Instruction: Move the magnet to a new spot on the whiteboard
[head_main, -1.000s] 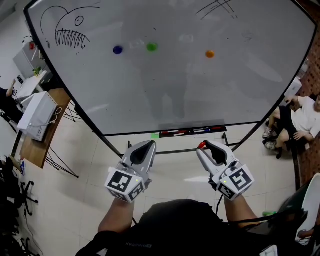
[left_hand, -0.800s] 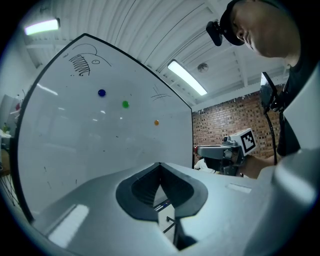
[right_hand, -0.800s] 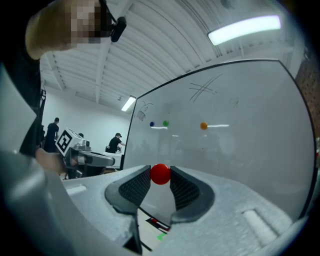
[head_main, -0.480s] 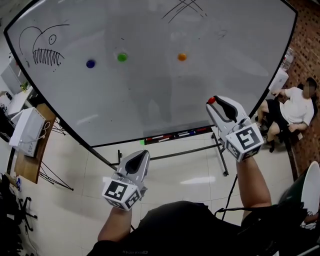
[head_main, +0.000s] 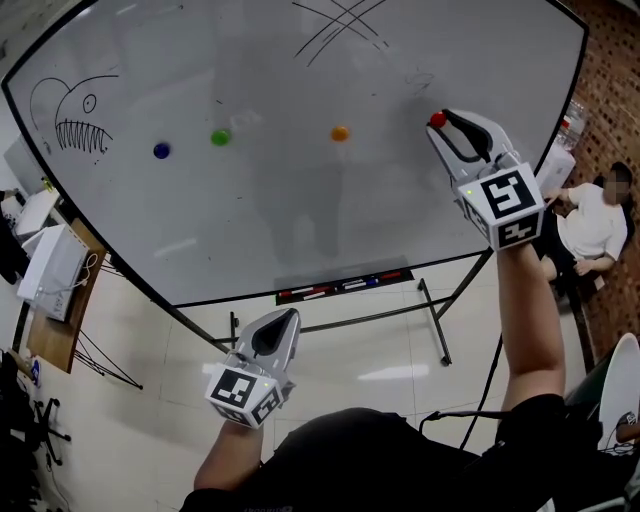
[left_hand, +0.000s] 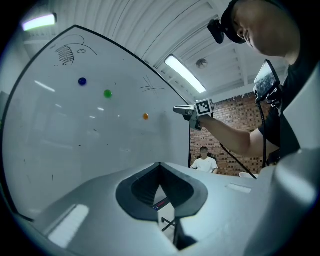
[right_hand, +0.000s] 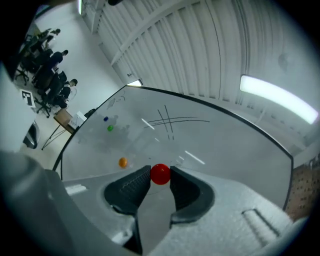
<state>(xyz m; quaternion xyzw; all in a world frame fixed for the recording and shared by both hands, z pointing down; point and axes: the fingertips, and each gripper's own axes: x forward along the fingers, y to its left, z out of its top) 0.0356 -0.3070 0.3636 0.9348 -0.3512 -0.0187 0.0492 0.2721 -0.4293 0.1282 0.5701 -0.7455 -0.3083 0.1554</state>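
**Inspector:** Head view first. Where is the magnet sitting?

**Examiner:** The right gripper (head_main: 441, 121) is carrying the red magnet (head_main: 437, 119) at its tips, raised close to the whiteboard (head_main: 300, 230), to the right of the orange magnet (head_main: 340, 132). The left gripper (head_main: 288, 318) is hanging low, below the board.

**Inspector:** Left gripper view?

**Examiner:** Its jaws are meeting at the tips and gripping nothing.

**Inspector:** Right gripper view?

**Examiner:** The 2 pads are pressing the red magnet between them, with the jaws partly apart. The pickup is looking done. Seating the magnet and releasing it are remaining. I cannot confirm contact with the board.
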